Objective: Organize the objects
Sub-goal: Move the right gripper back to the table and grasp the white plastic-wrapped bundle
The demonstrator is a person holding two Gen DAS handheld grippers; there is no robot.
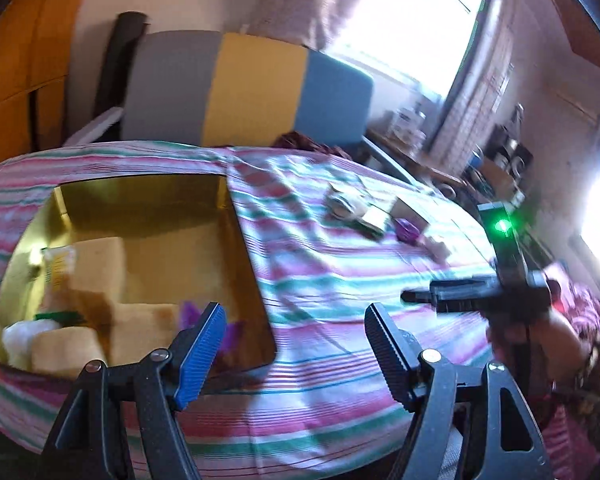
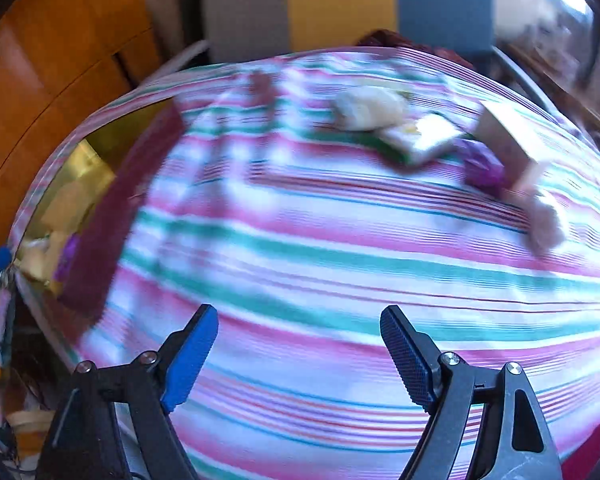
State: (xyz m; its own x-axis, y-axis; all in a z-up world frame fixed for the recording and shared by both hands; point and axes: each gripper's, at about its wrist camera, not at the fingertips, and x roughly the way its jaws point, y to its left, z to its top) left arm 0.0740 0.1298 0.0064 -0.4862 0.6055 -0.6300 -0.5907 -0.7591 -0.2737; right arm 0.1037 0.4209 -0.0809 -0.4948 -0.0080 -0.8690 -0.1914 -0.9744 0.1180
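A gold-lined box [image 1: 204, 200] sits on the striped cloth at the left and holds several small items, among them pale boxes [image 1: 100, 264] and a purple piece [image 1: 232, 332]. My left gripper [image 1: 294, 320] is open and empty just right of the box's near corner. Loose items lie farther right on the cloth: a pale round bundle [image 2: 370, 108], a flat silvery packet [image 2: 428, 136], a purple object [image 2: 484, 168] and a tan box [image 2: 508, 136]. My right gripper [image 2: 300, 320] is open and empty above the cloth, well short of them. It also shows in the left wrist view [image 1: 476, 292].
The striped cloth [image 2: 340, 264] covers the whole work surface. A grey, yellow and blue panel [image 1: 256, 88] stands behind it. A wooden cabinet [image 2: 52, 64] is at the left. A cluttered shelf [image 1: 500, 160] runs under the window at the right.
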